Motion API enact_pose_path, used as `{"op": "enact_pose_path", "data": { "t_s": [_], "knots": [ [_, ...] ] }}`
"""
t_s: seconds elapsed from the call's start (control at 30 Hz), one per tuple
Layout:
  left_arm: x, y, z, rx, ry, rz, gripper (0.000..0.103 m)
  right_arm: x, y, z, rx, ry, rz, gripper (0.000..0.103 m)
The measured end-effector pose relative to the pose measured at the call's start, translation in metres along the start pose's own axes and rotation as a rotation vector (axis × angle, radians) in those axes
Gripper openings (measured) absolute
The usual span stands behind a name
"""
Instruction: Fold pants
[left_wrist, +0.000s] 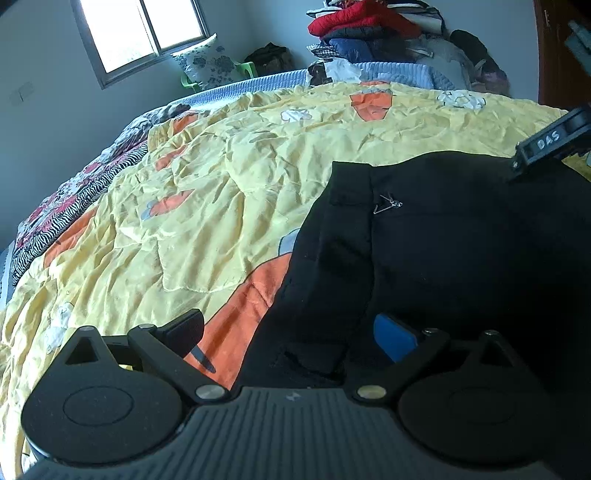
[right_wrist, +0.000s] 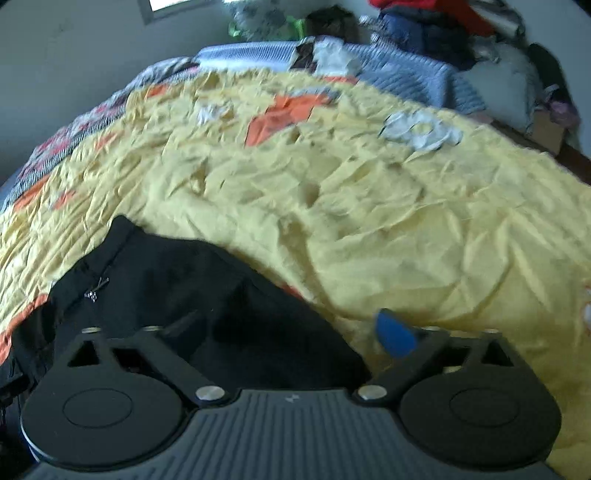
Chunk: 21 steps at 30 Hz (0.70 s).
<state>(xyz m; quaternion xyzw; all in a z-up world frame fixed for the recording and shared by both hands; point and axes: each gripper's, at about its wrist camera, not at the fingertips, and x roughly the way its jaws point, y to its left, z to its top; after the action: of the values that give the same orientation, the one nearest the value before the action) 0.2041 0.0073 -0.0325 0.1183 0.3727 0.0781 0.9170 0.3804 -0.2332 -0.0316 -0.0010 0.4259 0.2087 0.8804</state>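
Black pants (left_wrist: 443, 258) lie spread on a yellow bedspread (left_wrist: 192, 206), waistband toward the far side, with a small metal clasp (left_wrist: 388, 205) at the fly. My left gripper (left_wrist: 288, 332) is open low over the pants' left edge, black finger over the bedspread, blue pad (left_wrist: 393, 336) over the cloth. A black part of the right tool (left_wrist: 550, 144) shows above the pants' far right corner. In the blurred right wrist view the pants (right_wrist: 166, 266) fill the lower left. My right gripper (right_wrist: 288, 328) is open, straddling their right edge without pinching cloth.
A pile of folded clothes (left_wrist: 369, 26) stands beyond the bed's far edge, beside a blue quilt (left_wrist: 399, 72). A floral pillow (left_wrist: 207, 61) leans under the window (left_wrist: 144, 29). A patterned blanket (left_wrist: 74, 195) runs along the bed's left side.
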Motion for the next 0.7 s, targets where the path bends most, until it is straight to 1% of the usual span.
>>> {"op": "enact_pose_path", "data": {
  "t_s": [0.07,0.1,0.13,0.17,0.2,0.23,0.27,0.3,0.4,0.47,0.57,0.7],
  "knots": [
    [0.002,-0.001,0.001,0.001,0.002,0.001,0.1,0.006,0.003,0.0,-0.02,0.021,0.01,0.076],
    [0.002,-0.001,0.002,0.001,0.002,0.002,0.1,0.006,0.008,0.0,-0.056,0.019,0.018,0.07],
    [0.003,-0.001,0.002,0.001,0.003,0.002,0.1,0.006,0.008,0.0,-0.056,0.019,0.018,0.062],
    [0.003,-0.001,0.002,0.001,0.003,0.002,0.1,0.005,0.009,0.0,-0.061,0.018,0.031,0.045],
    [0.003,-0.001,0.002,0.0,0.001,0.0,0.1,0.004,0.01,0.001,-0.061,0.014,0.04,0.031],
    [0.003,-0.001,0.003,0.001,0.0,0.0,0.1,0.002,0.011,0.0,-0.067,0.005,0.035,0.024],
    [0.004,-0.002,0.003,0.001,0.0,0.0,0.1,-0.001,0.013,-0.001,-0.085,-0.007,0.024,0.011],
    [0.004,-0.003,0.004,0.0,0.001,0.0,0.1,-0.004,0.014,-0.003,-0.096,-0.015,0.021,0.008],
    [0.007,-0.005,0.008,-0.006,0.005,-0.004,0.1,-0.014,0.018,-0.01,-0.121,-0.059,0.01,0.006],
    [0.01,-0.003,0.013,-0.024,0.015,-0.023,0.1,-0.025,0.028,-0.017,-0.164,-0.112,-0.02,0.005],
    [0.019,0.006,0.03,-0.097,0.06,-0.102,0.099,-0.049,0.056,-0.038,-0.28,-0.2,-0.055,0.005],
    [0.032,0.026,0.056,-0.265,0.113,-0.246,0.098,-0.079,0.103,-0.078,-0.489,-0.256,-0.139,0.005]
  ]
}}
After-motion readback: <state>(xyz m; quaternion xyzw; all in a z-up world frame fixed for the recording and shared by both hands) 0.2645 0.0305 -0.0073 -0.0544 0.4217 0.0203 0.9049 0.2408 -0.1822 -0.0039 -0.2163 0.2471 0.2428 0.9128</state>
